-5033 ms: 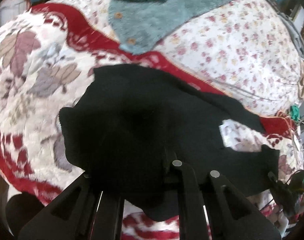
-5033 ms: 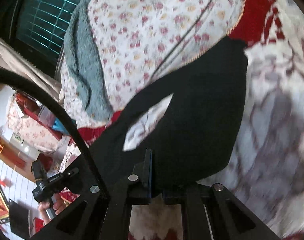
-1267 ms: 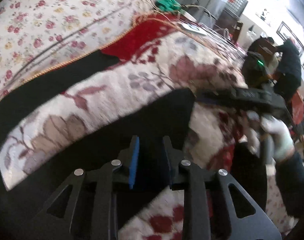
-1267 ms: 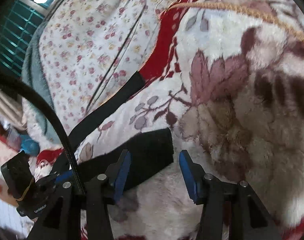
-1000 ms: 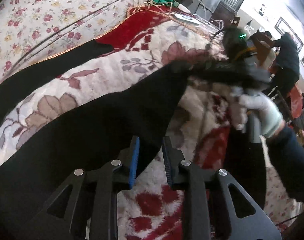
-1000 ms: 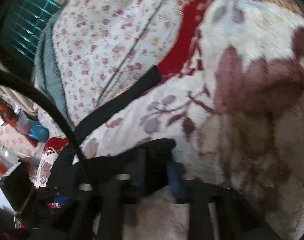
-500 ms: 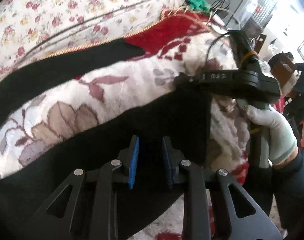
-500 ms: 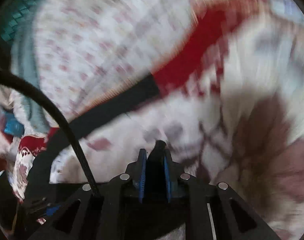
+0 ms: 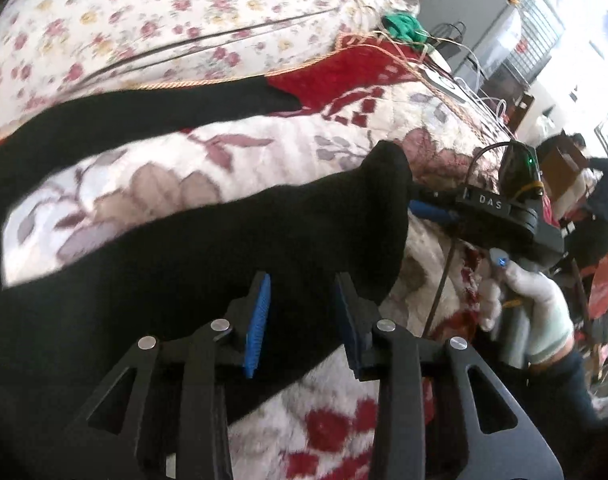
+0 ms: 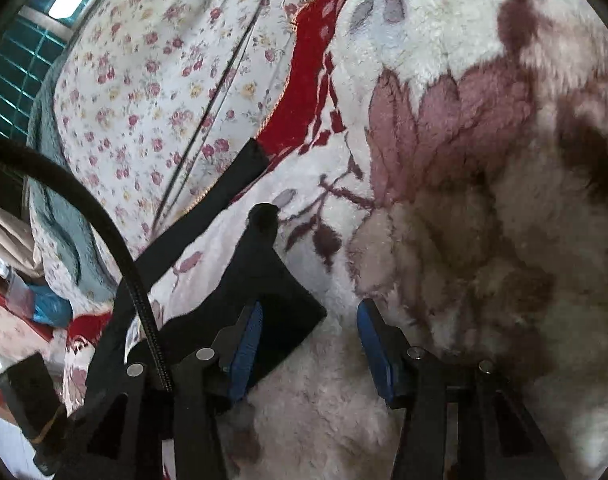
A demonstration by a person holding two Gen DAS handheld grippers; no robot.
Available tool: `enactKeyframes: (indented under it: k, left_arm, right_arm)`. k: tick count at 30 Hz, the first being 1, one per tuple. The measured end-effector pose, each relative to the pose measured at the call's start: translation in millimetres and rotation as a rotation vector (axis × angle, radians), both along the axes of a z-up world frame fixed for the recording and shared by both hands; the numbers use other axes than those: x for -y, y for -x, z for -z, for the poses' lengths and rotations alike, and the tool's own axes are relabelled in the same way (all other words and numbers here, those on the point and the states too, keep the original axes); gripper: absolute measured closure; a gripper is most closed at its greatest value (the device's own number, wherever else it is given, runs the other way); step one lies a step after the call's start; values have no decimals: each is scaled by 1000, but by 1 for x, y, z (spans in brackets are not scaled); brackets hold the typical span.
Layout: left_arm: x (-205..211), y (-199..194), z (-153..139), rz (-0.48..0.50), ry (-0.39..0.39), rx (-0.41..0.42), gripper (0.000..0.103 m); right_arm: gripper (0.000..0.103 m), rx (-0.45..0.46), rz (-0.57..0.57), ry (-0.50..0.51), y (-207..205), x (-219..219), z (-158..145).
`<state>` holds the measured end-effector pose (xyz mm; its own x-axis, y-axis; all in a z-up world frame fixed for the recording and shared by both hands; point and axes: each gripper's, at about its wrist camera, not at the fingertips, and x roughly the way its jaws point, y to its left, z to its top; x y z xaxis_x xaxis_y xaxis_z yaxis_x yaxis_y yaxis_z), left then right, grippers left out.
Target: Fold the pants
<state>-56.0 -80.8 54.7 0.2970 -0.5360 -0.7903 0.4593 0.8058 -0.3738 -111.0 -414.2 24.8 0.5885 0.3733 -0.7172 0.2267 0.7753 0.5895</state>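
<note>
The black pants lie spread on a fluffy floral blanket, with two legs running to the right. My left gripper is open over the near leg, its blue pads apart with cloth between them. In the left wrist view the right gripper's body sits at the near leg's cuff, held by a white-gloved hand. In the right wrist view my right gripper is open; the near cuff lies loose by its left pad. The far leg runs up to the left.
A floral sheet covers the bed beyond the blanket's red border. A green item and cables lie at the bed's far corner. A grey-blue knit garment lies at the left. Furniture and a person stand at the right.
Both grippers have opened. The right gripper let go of the near cuff, which now lies loose by its left pad. The left gripper's jaws have spread wider over the near leg.
</note>
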Motion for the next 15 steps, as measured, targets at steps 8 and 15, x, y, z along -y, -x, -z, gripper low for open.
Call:
enactKeyframes:
  k: [8, 15]
  left_arm:
    - [-43, 15, -11, -80, 12, 6, 70]
    - [-50, 20, 1, -128, 19, -43, 70]
  right_arm:
    - [51, 13, 6, 33, 14, 5, -18]
    - [48, -2, 14, 32, 10, -11, -6]
